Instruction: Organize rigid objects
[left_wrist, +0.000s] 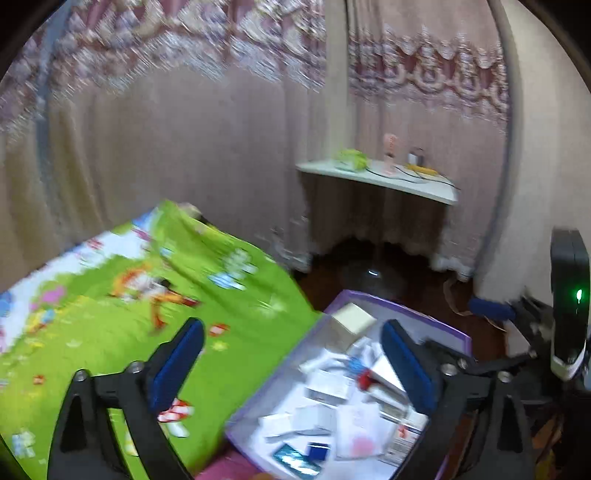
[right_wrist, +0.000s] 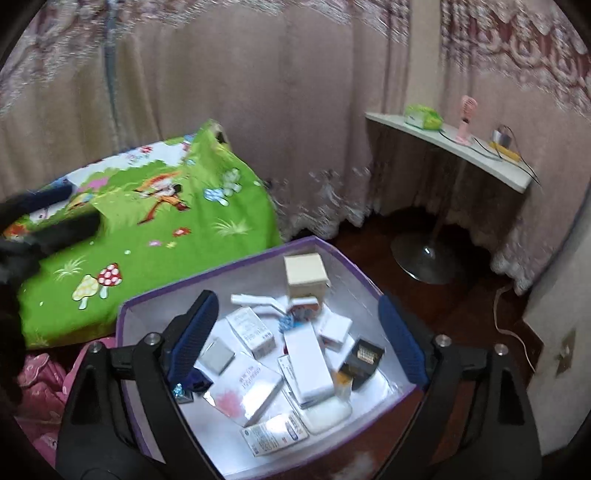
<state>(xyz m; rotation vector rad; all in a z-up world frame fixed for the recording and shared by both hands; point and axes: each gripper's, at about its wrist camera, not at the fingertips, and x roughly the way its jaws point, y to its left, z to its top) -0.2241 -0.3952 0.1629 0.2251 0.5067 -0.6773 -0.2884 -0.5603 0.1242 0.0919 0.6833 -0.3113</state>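
Small boxes (right_wrist: 258, 354) heaped loose inside purple-rimmed storage bin (right_wrist: 221, 269) beside green bedsheet (right_wrist: 147, 236); probably dropped there for sorting. Both jaws spread, gripping nothing: left gripper (left_wrist: 295, 365), right gripper (right_wrist: 299, 332), poised above bin.

1. Setting: a bedroom in a home.
2. Bed with a green cartoon-print sheet (right_wrist: 155, 221), mushrooms and figures on it, at left.
3. Floor-length beige curtains (right_wrist: 258, 110) with lace trim span the far side.
4. Small white pedestal table (right_wrist: 480, 162) at far right carries a green tissue pack (right_wrist: 423, 115) and a pink handheld fan (right_wrist: 466, 118).
5. Dark wooden floor (right_wrist: 461, 295); pink clothing (right_wrist: 40, 384) lies near left.
6. Purple-edged storage box (right_wrist: 236, 264) of small cartons stands beside the bed.
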